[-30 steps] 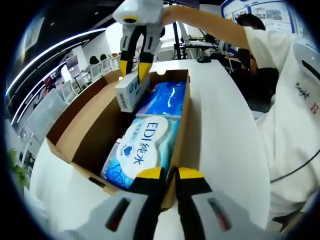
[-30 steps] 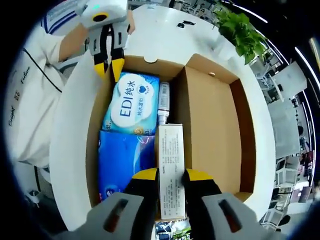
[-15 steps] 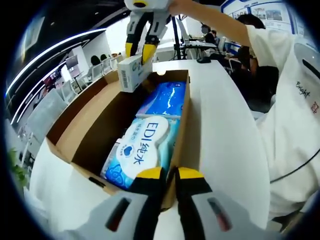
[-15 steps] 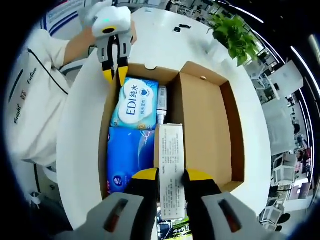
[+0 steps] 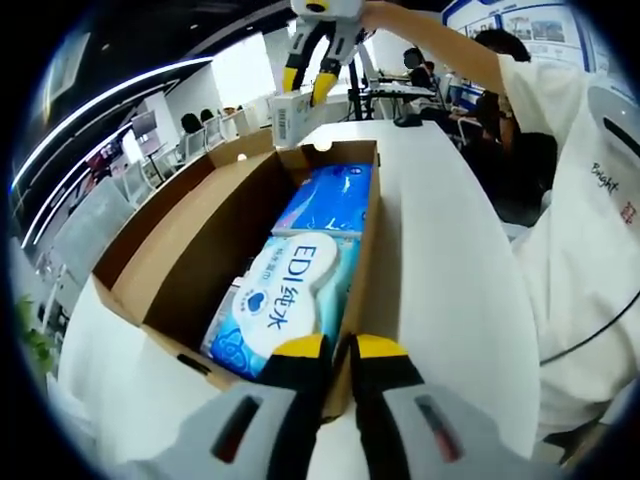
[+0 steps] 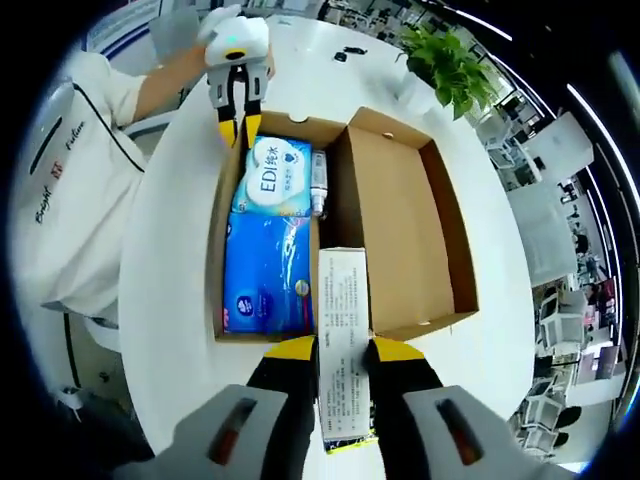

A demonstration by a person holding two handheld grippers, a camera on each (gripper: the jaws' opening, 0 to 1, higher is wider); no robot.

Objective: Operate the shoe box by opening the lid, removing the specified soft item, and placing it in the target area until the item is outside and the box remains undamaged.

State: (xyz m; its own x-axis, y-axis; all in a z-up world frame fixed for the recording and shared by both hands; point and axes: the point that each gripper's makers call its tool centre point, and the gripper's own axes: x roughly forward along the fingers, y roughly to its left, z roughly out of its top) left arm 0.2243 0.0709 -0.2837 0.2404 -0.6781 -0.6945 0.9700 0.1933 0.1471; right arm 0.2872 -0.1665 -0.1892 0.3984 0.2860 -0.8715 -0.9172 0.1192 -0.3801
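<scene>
An open cardboard shoe box [image 5: 372, 240] [image 6: 392, 228] sits on a white table, its lid folded flat to one side. Inside lie a white-and-blue "EDI" wipes pack [image 5: 285, 295] [image 6: 273, 178], a blue soft pack [image 5: 330, 197] [image 6: 268, 270] and a small bottle [image 6: 318, 185]. My right gripper [image 6: 343, 348] [image 5: 307, 85] is shut on a white printed carton [image 6: 343, 330] [image 5: 290, 118], held high above the box's end, clear of the rim. At the opposite end, my left gripper [image 5: 340, 348] [image 6: 237, 130] is shut on the shoe box's end wall.
A person in a white shirt [image 5: 590, 250] [image 6: 60, 200] stands beside the round white table [image 6: 170, 250]. A potted plant [image 6: 445, 65] and small dark items [image 6: 350, 52] sit at the table's far side. Desks and chairs lie beyond.
My right gripper has lifted the white carton up out of the shoe box and well above it. The left gripper has stayed on the box's end wall.
</scene>
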